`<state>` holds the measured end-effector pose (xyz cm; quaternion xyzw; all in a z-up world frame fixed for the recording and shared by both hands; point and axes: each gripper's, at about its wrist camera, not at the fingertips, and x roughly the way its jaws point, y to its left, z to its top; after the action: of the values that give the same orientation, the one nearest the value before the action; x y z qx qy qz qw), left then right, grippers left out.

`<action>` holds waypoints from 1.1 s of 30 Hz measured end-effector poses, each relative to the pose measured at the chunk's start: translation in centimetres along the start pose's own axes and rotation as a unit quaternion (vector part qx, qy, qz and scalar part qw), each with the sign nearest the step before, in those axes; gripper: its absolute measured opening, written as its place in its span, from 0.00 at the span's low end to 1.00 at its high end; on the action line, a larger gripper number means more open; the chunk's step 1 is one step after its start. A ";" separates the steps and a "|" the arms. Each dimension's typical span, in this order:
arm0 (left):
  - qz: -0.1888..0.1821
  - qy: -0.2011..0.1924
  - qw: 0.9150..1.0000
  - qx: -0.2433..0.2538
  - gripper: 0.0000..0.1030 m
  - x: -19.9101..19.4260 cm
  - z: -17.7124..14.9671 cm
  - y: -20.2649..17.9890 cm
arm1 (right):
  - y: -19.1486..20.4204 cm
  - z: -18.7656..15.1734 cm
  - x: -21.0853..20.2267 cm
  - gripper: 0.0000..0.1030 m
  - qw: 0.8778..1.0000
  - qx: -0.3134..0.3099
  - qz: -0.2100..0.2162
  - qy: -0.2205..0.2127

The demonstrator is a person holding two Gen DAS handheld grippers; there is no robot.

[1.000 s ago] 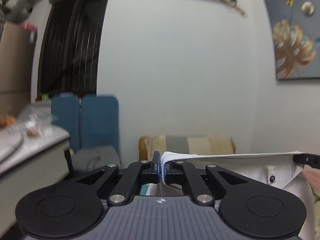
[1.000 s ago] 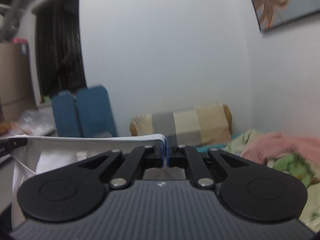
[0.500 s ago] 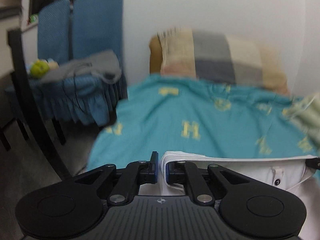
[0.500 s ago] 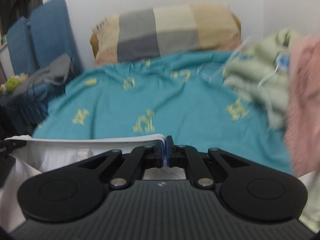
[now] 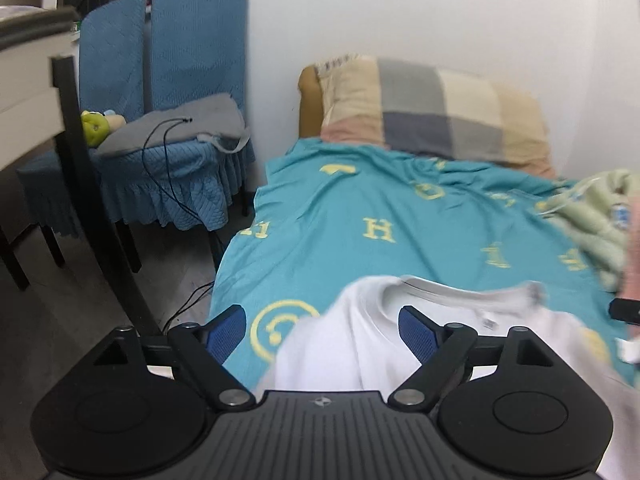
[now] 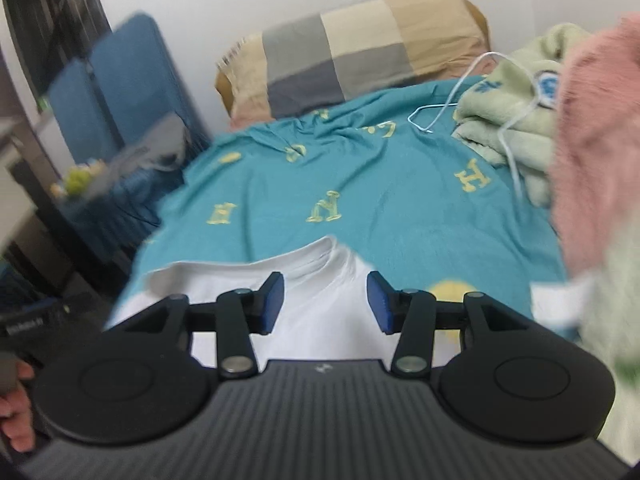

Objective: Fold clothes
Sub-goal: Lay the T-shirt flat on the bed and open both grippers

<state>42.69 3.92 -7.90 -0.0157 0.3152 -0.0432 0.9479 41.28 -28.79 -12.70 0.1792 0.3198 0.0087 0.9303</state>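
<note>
A white T-shirt [image 5: 348,344] lies on the teal bed sheet [image 5: 400,216], collar toward the pillow. My left gripper [image 5: 322,330] hovers open above its left shoulder, blue pads spread wide with nothing between them. In the right wrist view the same white T-shirt [image 6: 320,280] lies beneath my right gripper [image 6: 325,305], which is also open over the shirt's right shoulder. The lower part of the shirt is hidden behind both gripper bodies.
A checked pillow [image 5: 432,108] rests at the head of the bed. Green and pink fleece blankets [image 6: 560,120] pile up on the right side. Blue-covered chairs [image 5: 160,100] and a dark table leg [image 5: 100,200] stand left of the bed. A hand [image 6: 16,412] holds the left gripper.
Both grippers were shut on the shirt's top edge, held up and stretched. They dropped toward the bed and opened, and the shirt now lies on the sheet.
</note>
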 end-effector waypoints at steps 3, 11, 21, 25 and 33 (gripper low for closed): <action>-0.021 -0.002 0.999 -0.029 0.83 -6.8 -2.7 0.4 | -0.2 -2.0 -5.8 0.47 1.000 0.020 0.013 -0.002; -0.045 0.051 0.985 -0.159 0.84 -21.0 -13.6 5.0 | -1.1 -10.2 -19.9 0.47 0.999 0.032 -0.004 0.010; -0.088 0.194 0.961 -0.174 0.82 -25.7 -22.1 7.9 | -4.7 -13.7 -23.5 0.49 0.995 0.097 0.001 0.030; -0.117 0.260 0.940 -0.188 0.76 -24.7 -23.8 7.1 | -4.5 -13.8 -22.1 0.49 0.995 0.090 -0.013 0.034; -0.102 0.332 0.932 -0.104 0.07 -22.7 -24.3 5.3 | -5.1 -15.2 -18.3 0.49 0.988 0.133 -0.009 0.073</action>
<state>10.43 11.25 -14.13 -0.1307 0.6111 -0.1092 0.7730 17.14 -30.94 -14.73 0.2970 0.3872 -0.0294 0.8724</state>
